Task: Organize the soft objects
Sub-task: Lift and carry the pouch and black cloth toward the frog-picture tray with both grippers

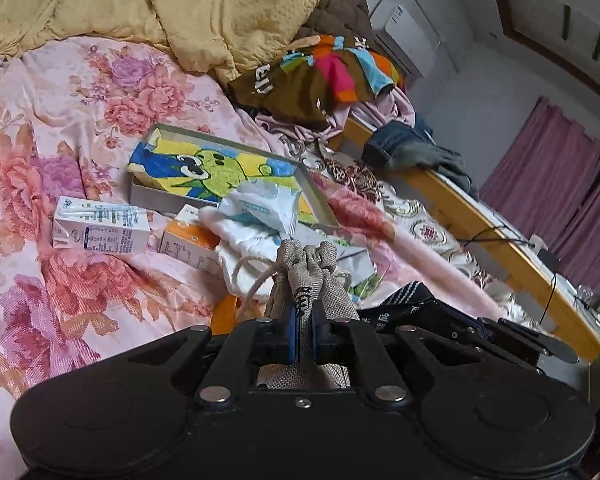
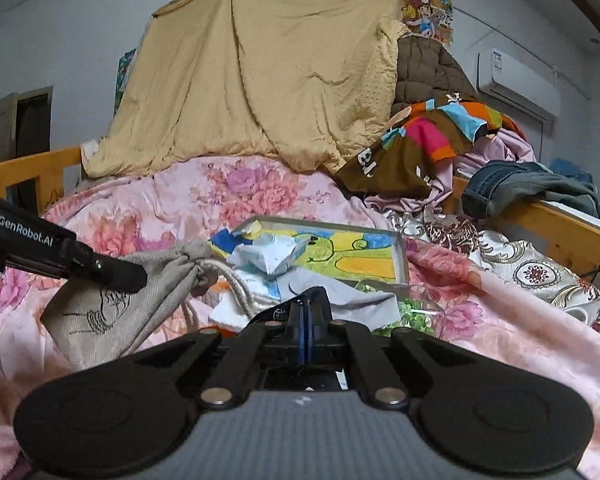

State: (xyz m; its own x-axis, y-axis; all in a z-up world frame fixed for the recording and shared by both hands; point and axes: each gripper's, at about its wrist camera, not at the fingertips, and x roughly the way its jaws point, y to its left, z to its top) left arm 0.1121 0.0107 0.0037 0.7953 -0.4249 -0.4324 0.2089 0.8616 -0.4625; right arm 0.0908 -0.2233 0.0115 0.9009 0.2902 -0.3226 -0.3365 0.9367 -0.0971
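My left gripper [image 1: 303, 318] is shut on a grey-beige drawstring pouch [image 1: 312, 276], pinched near its gathered neck; the pouch also shows in the right wrist view [image 2: 116, 304], held above the bed. My right gripper [image 2: 305, 316] is shut on a dark navy cloth strap with white print [image 2: 284, 312]; the same strap shows in the left wrist view [image 1: 404, 300]. A crumpled white and blue tissue pack [image 1: 260, 204] lies on a shallow box with a cartoon drawing [image 1: 204, 168]. White cloth [image 1: 244, 240] lies beneath the pouch.
A white milk carton [image 1: 100, 230] and an orange carton [image 1: 188, 244] lie on the floral pink quilt [image 1: 60, 120]. A tan quilt [image 2: 260, 80] and a colourful garment [image 2: 428, 136] pile at the back. Jeans [image 2: 512, 188] hang over the wooden bed rail [image 2: 560, 232].
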